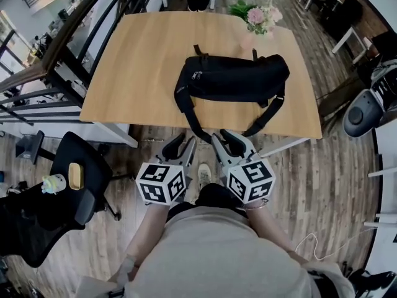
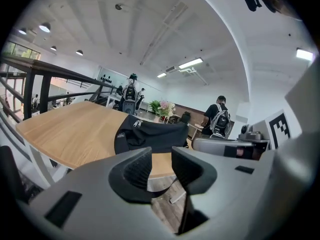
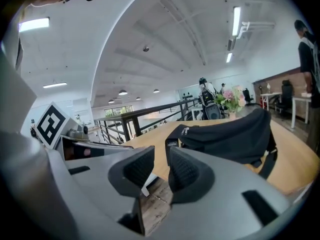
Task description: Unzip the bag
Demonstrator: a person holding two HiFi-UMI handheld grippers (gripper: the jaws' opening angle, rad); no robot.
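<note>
A black bag (image 1: 232, 79) lies across the wooden table (image 1: 136, 73), its straps trailing toward the near edge. Its silver zip pulls (image 1: 197, 75) sit at the bag's left end. The bag (image 2: 150, 135) shows ahead in the left gripper view, and the bag (image 3: 227, 134) ahead in the right gripper view. My left gripper (image 1: 184, 143) and right gripper (image 1: 220, 138) hover side by side over the floor, just short of the table's near edge. Both stand open with nothing between their jaws; the right gap is narrower.
A vase of flowers (image 1: 257, 18) stands at the table's far edge behind the bag. A black office chair (image 1: 77, 185) sits at the left on the wood floor. A railing (image 1: 74, 36) runs along the left. Another chair (image 1: 366, 110) stands at the right.
</note>
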